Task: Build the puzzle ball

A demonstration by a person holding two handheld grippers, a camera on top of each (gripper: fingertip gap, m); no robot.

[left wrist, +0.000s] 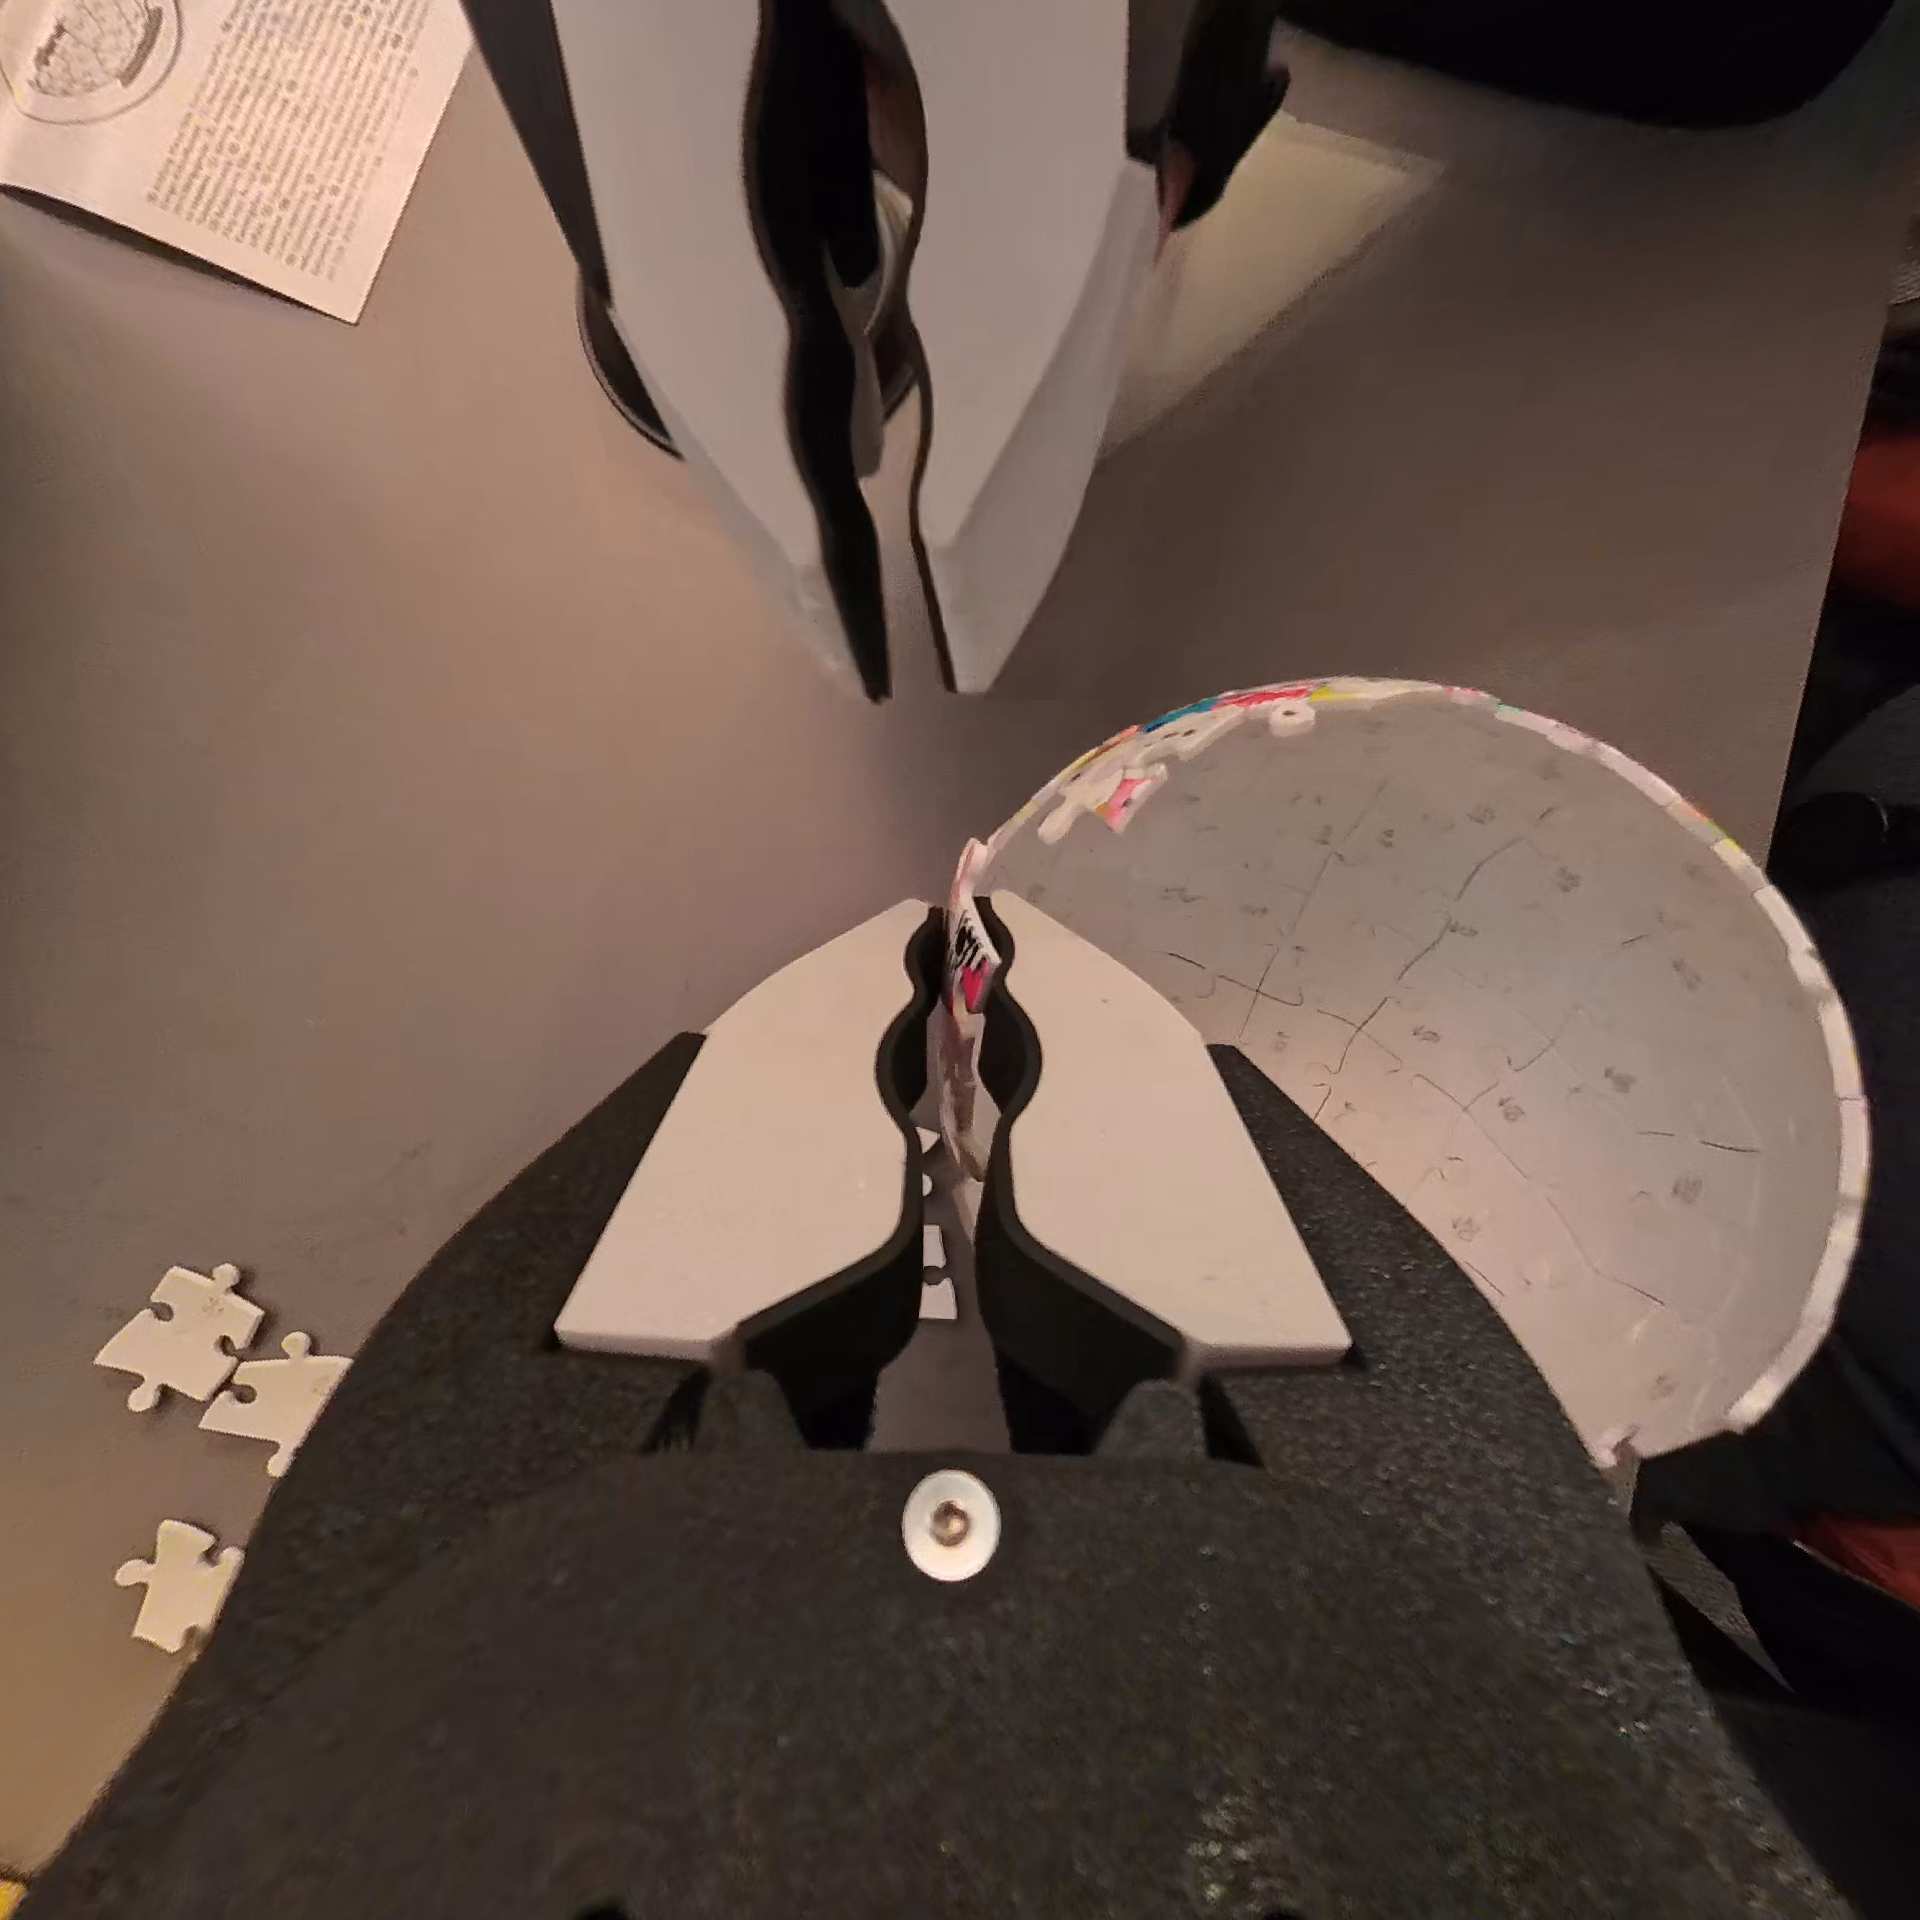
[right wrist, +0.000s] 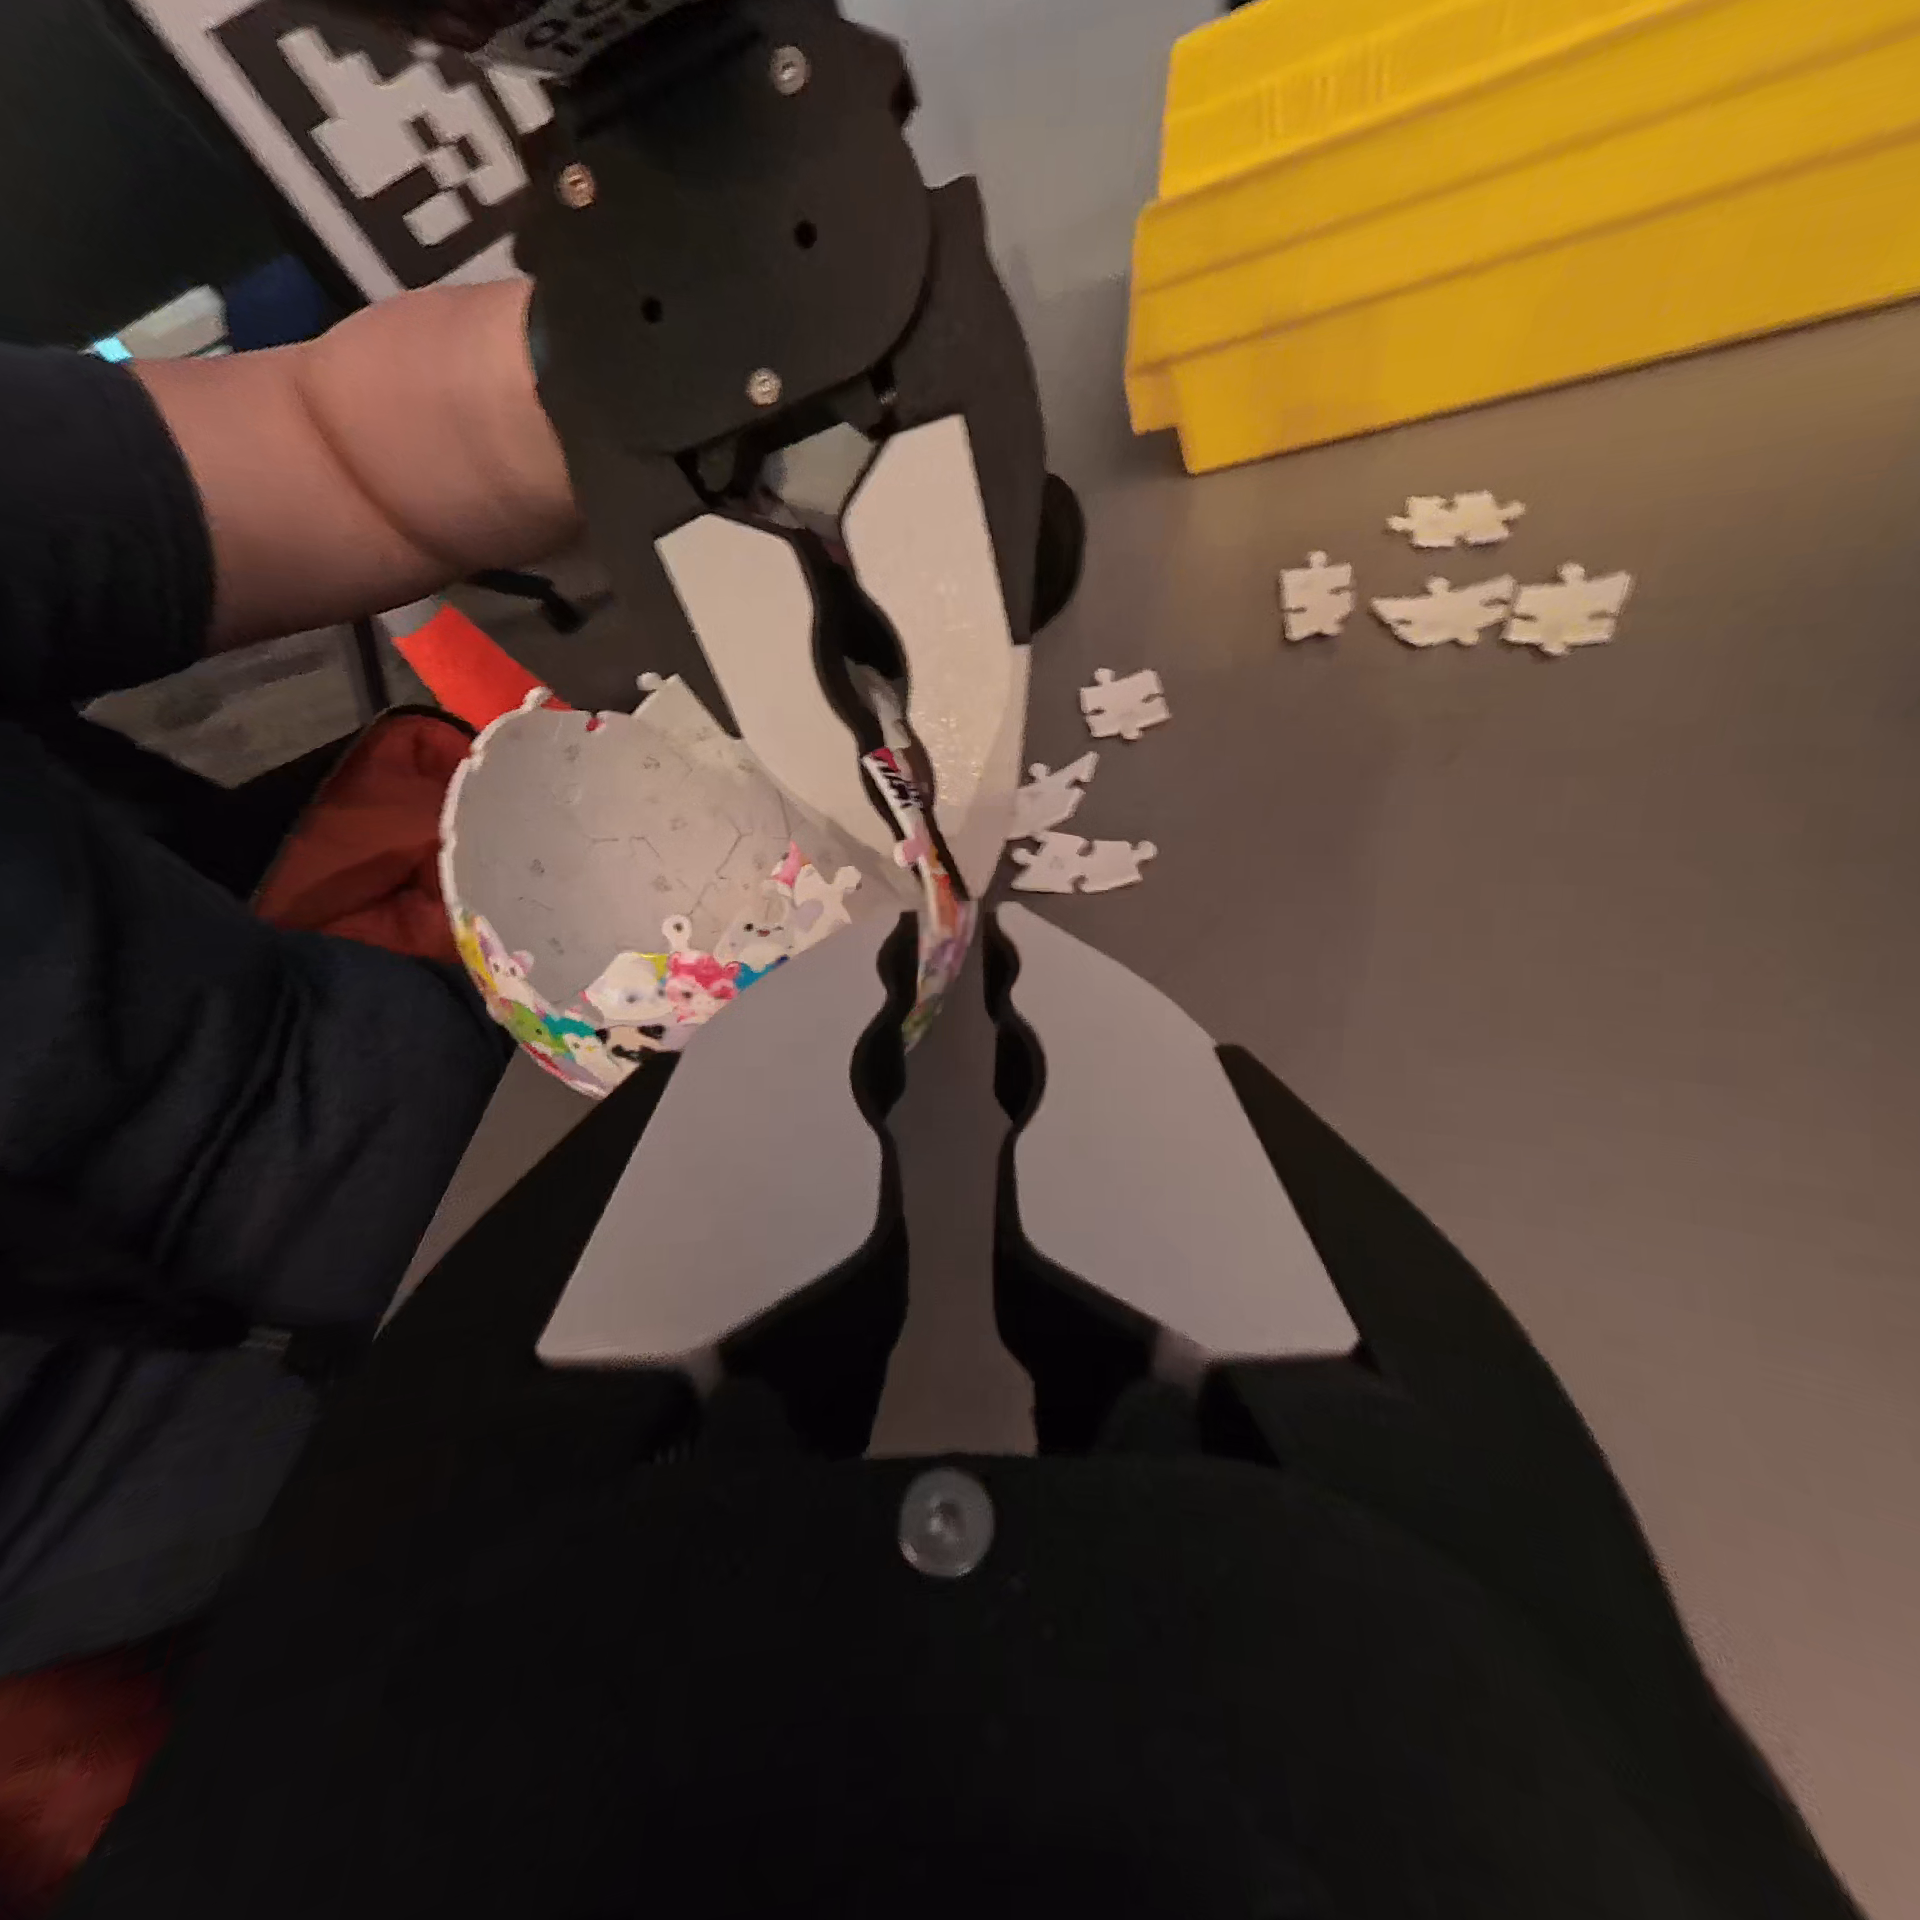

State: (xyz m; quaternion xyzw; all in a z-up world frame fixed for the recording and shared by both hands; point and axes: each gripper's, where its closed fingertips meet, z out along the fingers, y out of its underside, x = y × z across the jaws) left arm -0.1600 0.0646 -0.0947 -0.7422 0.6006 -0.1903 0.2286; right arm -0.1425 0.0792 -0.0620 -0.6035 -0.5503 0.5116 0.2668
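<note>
White left tool (left wrist: 961, 920) pinching half-built puzzle ball (left wrist: 1455, 1039) rim

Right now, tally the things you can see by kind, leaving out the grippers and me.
Loose white puzzle pieces: 7
Partly built puzzle ball: 1
Yellow plastic stack: 1
Printed paper sheet: 1
Total: 10

Left wrist view: looks forward along its own fingers, close above the grey table (left wrist: 312, 831); right wrist view: faces the opposite way, equally close; shared field: the half-built puzzle ball (left wrist: 1455, 1039) (right wrist: 582, 831), and each other's gripper.
</note>
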